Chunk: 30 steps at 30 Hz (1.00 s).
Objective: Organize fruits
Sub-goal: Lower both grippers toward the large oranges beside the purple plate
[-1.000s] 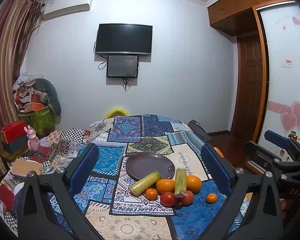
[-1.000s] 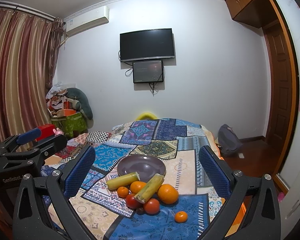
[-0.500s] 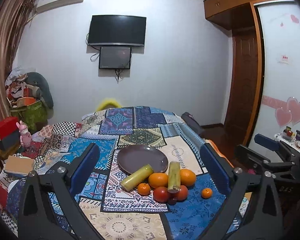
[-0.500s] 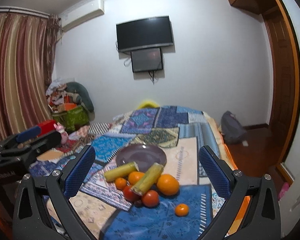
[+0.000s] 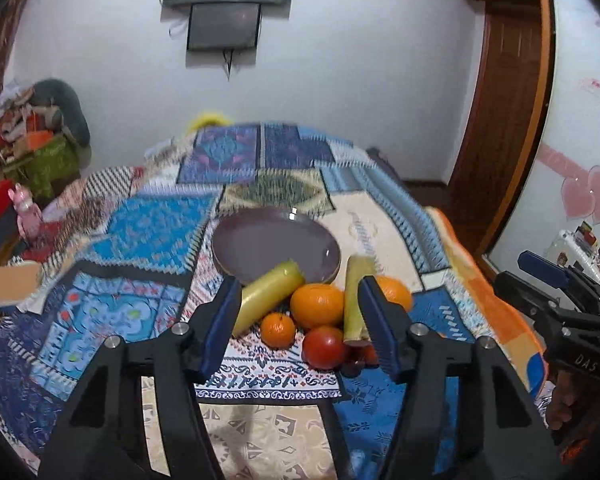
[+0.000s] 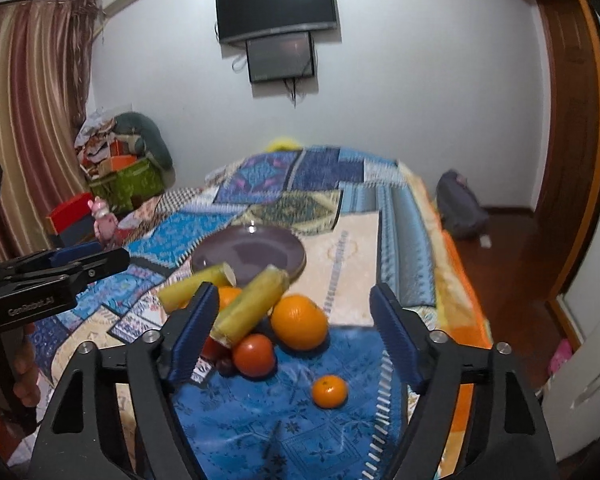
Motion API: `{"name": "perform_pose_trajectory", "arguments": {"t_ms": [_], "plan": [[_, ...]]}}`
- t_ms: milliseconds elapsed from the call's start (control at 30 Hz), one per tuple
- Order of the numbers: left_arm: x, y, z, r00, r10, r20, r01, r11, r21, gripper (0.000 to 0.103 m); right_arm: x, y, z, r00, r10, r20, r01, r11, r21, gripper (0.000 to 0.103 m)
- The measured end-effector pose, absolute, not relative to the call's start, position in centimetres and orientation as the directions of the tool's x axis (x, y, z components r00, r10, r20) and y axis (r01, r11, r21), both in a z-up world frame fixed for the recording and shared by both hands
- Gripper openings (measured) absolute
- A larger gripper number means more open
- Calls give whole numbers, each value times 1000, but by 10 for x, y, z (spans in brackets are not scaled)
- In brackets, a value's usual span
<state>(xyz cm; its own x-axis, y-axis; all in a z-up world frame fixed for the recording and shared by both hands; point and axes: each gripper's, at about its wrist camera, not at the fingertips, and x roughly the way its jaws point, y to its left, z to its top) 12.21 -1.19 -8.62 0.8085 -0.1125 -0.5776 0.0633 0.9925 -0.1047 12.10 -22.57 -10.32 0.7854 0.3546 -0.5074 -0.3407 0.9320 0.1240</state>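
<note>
Bedroom, patchwork bedspread (image 5: 152, 224) under everything — wall TV behind, wardrobe door off to one side. Fruit heaped just ahead of both sets of jaws: two sugarcane pieces (image 6: 252, 304), two large oranges (image 6: 299, 322), tomatoes (image 6: 254, 355), a small mandarin (image 5: 277, 330); beyond the heap, purple plate (image 5: 276, 240), bare. Left gripper (image 5: 296, 328) closing, jaws apart, nothing pressed between them, heap framed in the gap. Right gripper (image 6: 292, 334) likewise closing, jaws wider, holding nothing; a lone mandarin (image 6: 329, 391) below and between its jaws. Step, by the look: the approach, first pick not yet made. Next move probably needs one fruit singled out — loose mandarin easiest, clear cloth around it. Bed edge close on the right jaws' outer side; round fruit may roll off.
</note>
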Motion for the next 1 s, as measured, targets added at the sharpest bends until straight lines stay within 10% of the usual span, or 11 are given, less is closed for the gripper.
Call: {"name": "perform_pose_trajectory", "arguments": {"t_ms": [1000], "plan": [[228,-32,-172,606,-180,-775,147,983,-113,58,208,-216,-181,513,440,-737,-372,888,271,68]]}}
